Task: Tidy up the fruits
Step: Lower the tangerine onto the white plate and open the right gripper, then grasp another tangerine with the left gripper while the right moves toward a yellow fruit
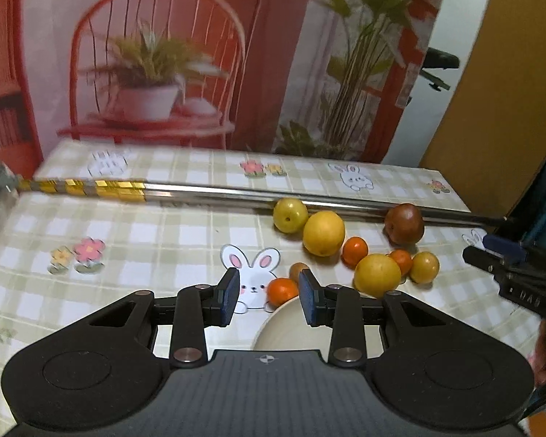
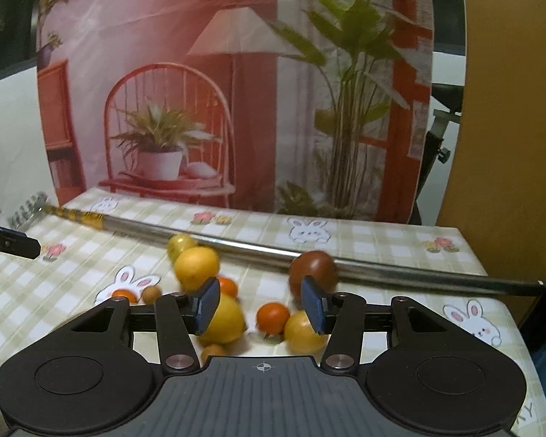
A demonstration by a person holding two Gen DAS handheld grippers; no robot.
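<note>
Several fruits lie loose on the checked tablecloth. In the left wrist view I see two big yellow citrus [image 1: 323,233] [image 1: 377,275], a yellow-green fruit [image 1: 290,215], a dark red fruit [image 1: 404,224] and small tangerines [image 1: 282,291]. A cream plate [image 1: 291,327] sits just under my open, empty left gripper [image 1: 267,300]. In the right wrist view my right gripper [image 2: 260,304] is open and empty above a tangerine [image 2: 272,317], between a yellow citrus [image 2: 225,322] and a small yellow fruit [image 2: 302,332]. The dark red fruit [image 2: 312,271] lies beyond it.
A long metal pole with a gold-taped end [image 1: 214,193] lies across the table behind the fruit; it also shows in the right wrist view [image 2: 258,247]. A printed backdrop stands at the table's far edge. The right gripper's body shows at the right [image 1: 509,273].
</note>
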